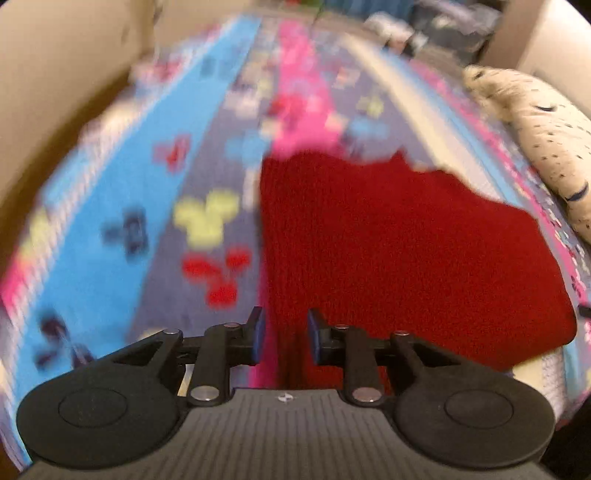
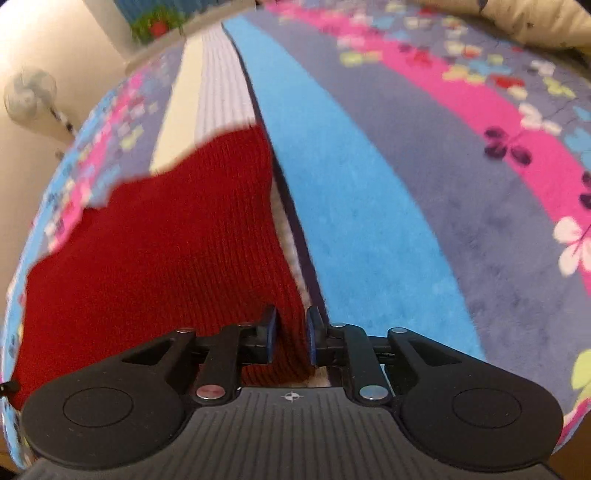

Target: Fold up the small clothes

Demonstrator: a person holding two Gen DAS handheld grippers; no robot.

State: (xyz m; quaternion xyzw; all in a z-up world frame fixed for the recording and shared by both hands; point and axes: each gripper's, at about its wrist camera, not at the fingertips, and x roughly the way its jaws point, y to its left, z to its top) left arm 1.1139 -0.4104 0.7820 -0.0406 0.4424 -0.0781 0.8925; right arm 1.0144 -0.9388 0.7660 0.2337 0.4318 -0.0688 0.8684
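A dark red knit garment (image 1: 388, 240) lies spread on a striped, flowered blanket (image 1: 110, 221). In the left wrist view its left edge runs straight down into my left gripper (image 1: 285, 332). Red cloth stands in the narrow gap between the blue pads, so the gripper looks shut on that edge, though the view is blurred. In the right wrist view the same garment (image 2: 166, 240) fills the left half. Its right edge rises in a bunch between the pads of my right gripper (image 2: 291, 332), which is shut on it.
Under the red garment lies a pale ribbed cloth (image 2: 221, 92). A spotted cream pillow (image 1: 546, 140) sits at the blanket's right side. A heap of clothes (image 1: 443, 26) is at the far end, a beige wall (image 1: 55, 92) on the left, and a fan (image 2: 31, 94) beyond the bed.
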